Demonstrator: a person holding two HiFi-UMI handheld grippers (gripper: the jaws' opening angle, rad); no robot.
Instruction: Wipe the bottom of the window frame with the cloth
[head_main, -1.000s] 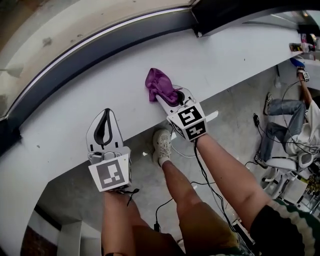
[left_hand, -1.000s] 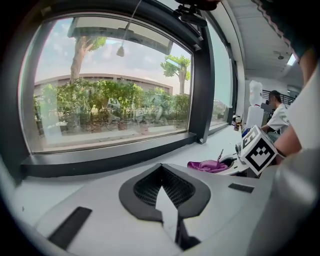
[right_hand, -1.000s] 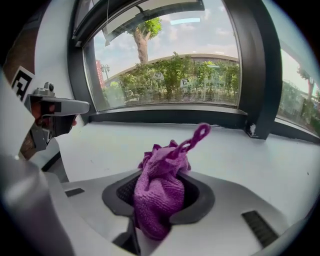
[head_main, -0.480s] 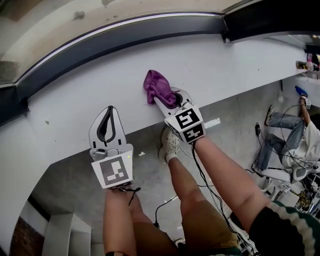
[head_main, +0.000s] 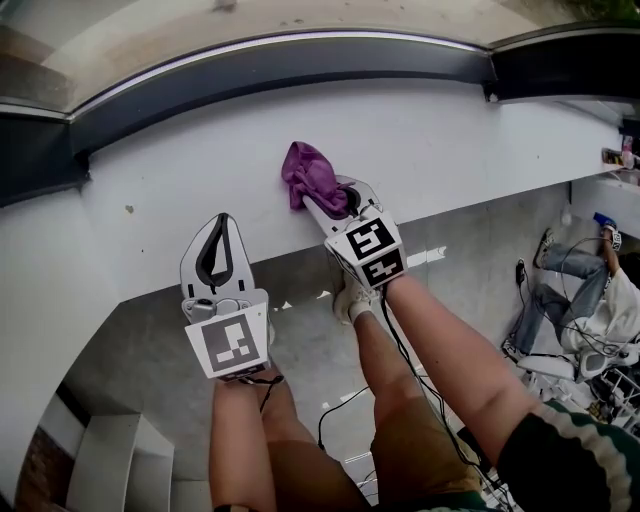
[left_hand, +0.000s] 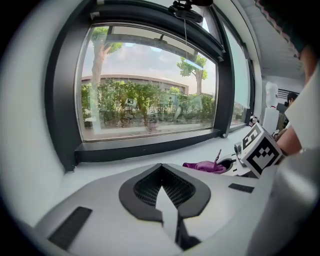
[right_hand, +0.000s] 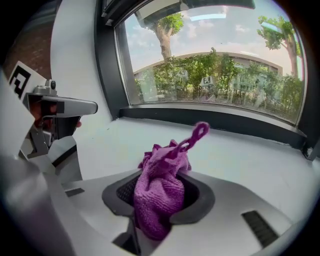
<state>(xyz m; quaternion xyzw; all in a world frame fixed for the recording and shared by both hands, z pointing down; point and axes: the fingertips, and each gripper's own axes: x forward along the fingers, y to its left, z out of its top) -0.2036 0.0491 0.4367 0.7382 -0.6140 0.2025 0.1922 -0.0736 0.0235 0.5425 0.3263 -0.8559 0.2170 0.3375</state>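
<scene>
The purple cloth (head_main: 312, 178) is bunched up and pinched in the right tool (head_main: 325, 200), whose jaws are clamped on its near part. The rest spills out past the tips toward the window, with one thin loop sticking up (clearest in the right gripper view (right_hand: 162, 192)). The bundle sits on the white sill (head_main: 450, 140), a little right of the middle. A strip of bare sill separates it from the dark bottom rail of the window frame (head_main: 300, 65) on the far side, so cloth and rail are apart.

To the left and nearer, the left tool (head_main: 217, 235) is over the sill's near edge, well apart from the cloth. Its jaws are closed tip to tip with nothing between them. Beyond the rail, the glass (left_hand: 150, 90) shows trees and a building.
</scene>
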